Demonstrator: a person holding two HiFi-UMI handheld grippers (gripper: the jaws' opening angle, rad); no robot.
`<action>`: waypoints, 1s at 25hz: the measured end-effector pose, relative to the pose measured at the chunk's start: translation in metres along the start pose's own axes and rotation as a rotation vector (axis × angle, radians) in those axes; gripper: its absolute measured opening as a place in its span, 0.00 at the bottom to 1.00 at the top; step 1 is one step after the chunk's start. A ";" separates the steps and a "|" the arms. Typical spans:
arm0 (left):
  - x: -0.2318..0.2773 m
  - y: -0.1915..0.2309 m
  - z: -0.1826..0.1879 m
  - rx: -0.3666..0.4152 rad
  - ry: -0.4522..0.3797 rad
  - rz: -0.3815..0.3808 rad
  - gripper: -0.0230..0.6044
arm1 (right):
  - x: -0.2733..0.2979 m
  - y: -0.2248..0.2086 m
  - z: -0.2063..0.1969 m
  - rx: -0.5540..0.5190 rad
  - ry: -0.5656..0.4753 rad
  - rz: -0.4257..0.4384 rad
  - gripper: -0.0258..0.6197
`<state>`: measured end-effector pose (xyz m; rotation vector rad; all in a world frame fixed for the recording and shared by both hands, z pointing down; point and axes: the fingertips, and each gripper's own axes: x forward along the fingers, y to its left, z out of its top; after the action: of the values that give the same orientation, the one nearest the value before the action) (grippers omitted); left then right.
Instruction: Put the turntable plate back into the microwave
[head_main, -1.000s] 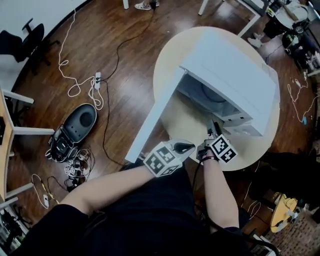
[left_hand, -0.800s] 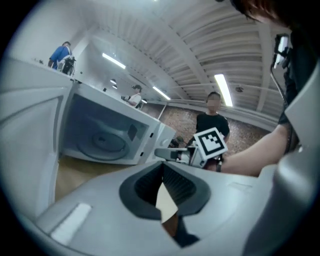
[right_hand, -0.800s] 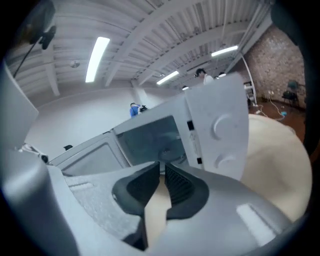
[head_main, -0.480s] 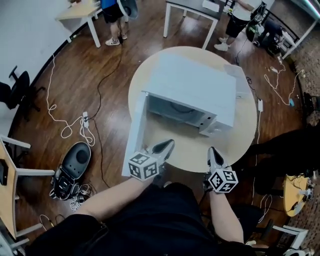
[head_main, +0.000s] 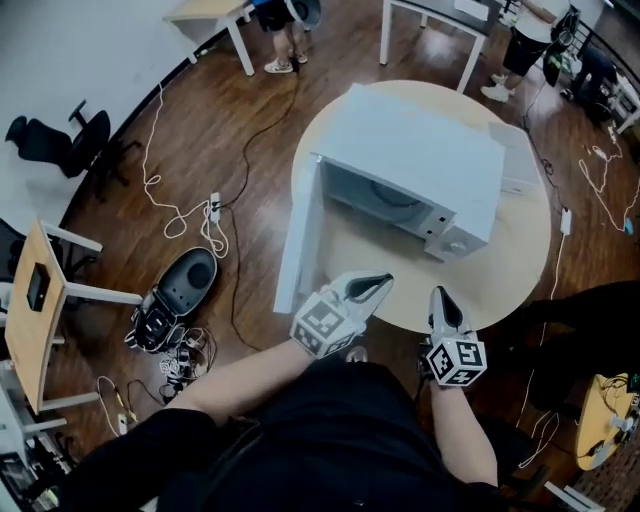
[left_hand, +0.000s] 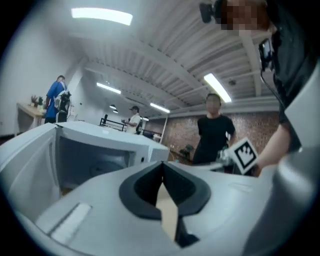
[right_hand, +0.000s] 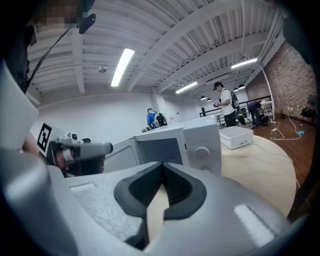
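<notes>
The white microwave (head_main: 420, 150) stands on the round table (head_main: 500, 270) with its door (head_main: 297, 240) swung open to the left. Inside the cavity lies the round turntable plate (head_main: 392, 197), dimly seen in the left gripper view as the plate (left_hand: 103, 168). My left gripper (head_main: 376, 283) hovers over the table's near edge in front of the cavity, jaws shut on nothing. My right gripper (head_main: 441, 294) is beside it to the right, also shut and empty. The right gripper view shows the microwave (right_hand: 202, 142) ahead and the left gripper (right_hand: 82, 149) at the left.
A flat white box (head_main: 522, 160) lies on the table behind the microwave. Cables (head_main: 175, 210) and a black device (head_main: 175, 285) lie on the wooden floor at the left. People stand beyond the table, one in black (left_hand: 214, 131) close by. Desks and a chair ring the room.
Both grippers have drawn back from the microwave's mouth to the table's near edge and risen. The right one was at the cavity front a second ago.
</notes>
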<state>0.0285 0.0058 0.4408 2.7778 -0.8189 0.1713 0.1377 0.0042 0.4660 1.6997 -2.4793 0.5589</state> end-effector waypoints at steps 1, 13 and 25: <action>0.004 -0.005 -0.025 0.070 0.090 -0.009 0.04 | -0.004 -0.002 -0.007 0.011 0.010 0.003 0.04; 0.000 0.020 -0.028 0.193 0.092 0.126 0.04 | 0.007 0.001 0.025 -0.043 -0.047 0.047 0.04; -0.028 0.030 -0.026 0.173 0.127 0.033 0.04 | 0.037 0.036 0.036 -0.059 -0.093 -0.015 0.04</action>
<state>-0.0127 0.0025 0.4666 2.8774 -0.8557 0.4399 0.0955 -0.0291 0.4329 1.7598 -2.5156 0.4109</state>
